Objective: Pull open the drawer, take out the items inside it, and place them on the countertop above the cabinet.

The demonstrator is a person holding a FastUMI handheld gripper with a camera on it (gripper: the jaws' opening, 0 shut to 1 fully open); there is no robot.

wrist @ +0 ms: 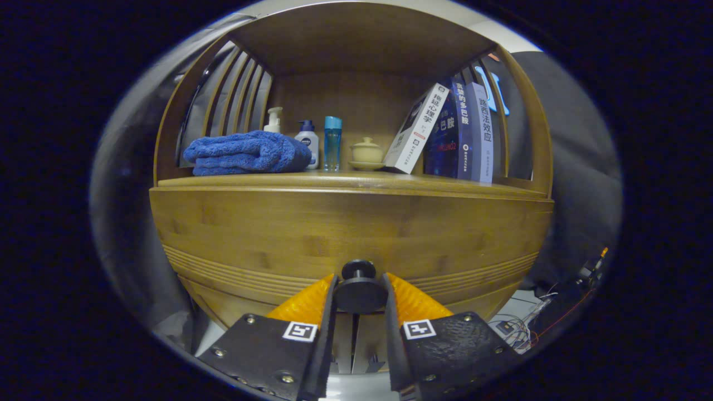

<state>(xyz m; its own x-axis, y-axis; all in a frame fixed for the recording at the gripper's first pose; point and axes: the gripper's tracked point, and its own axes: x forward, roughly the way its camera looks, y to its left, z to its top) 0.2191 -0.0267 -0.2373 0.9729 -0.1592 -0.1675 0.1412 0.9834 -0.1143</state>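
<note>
A wooden cabinet faces me, its drawer front [345,234] closed flush below the countertop [356,181]. A round black knob [360,287] sticks out low on the drawer front. My gripper [360,292] has the knob between its two fingers, and both fingers press against the knob's sides. The drawer's inside is hidden.
On the countertop, under a wooden shelf roof, lie a folded blue towel [248,153], a pump bottle [273,120], a white bottle [307,142], a blue bottle [332,142], a small lidded cup on a saucer [366,153] and leaning books [445,131]. Cables [523,328] lie on the floor at right.
</note>
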